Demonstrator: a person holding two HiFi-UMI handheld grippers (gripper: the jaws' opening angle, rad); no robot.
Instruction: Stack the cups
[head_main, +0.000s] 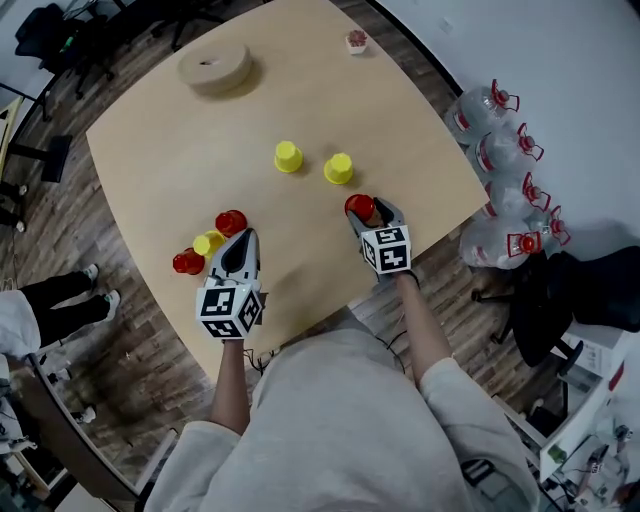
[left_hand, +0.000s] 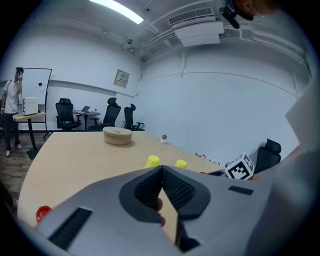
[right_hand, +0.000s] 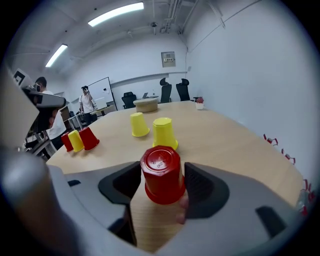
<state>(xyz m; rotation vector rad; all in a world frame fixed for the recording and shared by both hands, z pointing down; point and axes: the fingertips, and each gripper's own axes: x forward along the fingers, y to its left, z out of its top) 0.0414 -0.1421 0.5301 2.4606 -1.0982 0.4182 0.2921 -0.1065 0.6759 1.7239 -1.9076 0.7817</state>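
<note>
CUPS ON THE TABLE: An upturned red plastic cup (right_hand: 162, 175) stands on the pale wooden table (right_hand: 225, 145). It is bracketed by my right hand-held gripper (right_hand: 162, 186), whose jaws stand apart on either side, close to its walls but not visibly pressing. Just beyond the red cup sits an upturned yellow plastic cup (right_hand: 164, 132), with a second yellow cup (right_hand: 139, 124) a little farther off. Well to the red cup's left is a tight row of two red cups and one yellow (right_hand: 75, 140), near my left hand-held gripper (left_hand: 162, 172), whose jaws are together on nothing. To do this step well, I judge, I should close squarely on the mid-wall, gently enough not to crush it, then lift straight up. Moulded marks on the red cup's base are too small to read surely; no brand shows.
</note>
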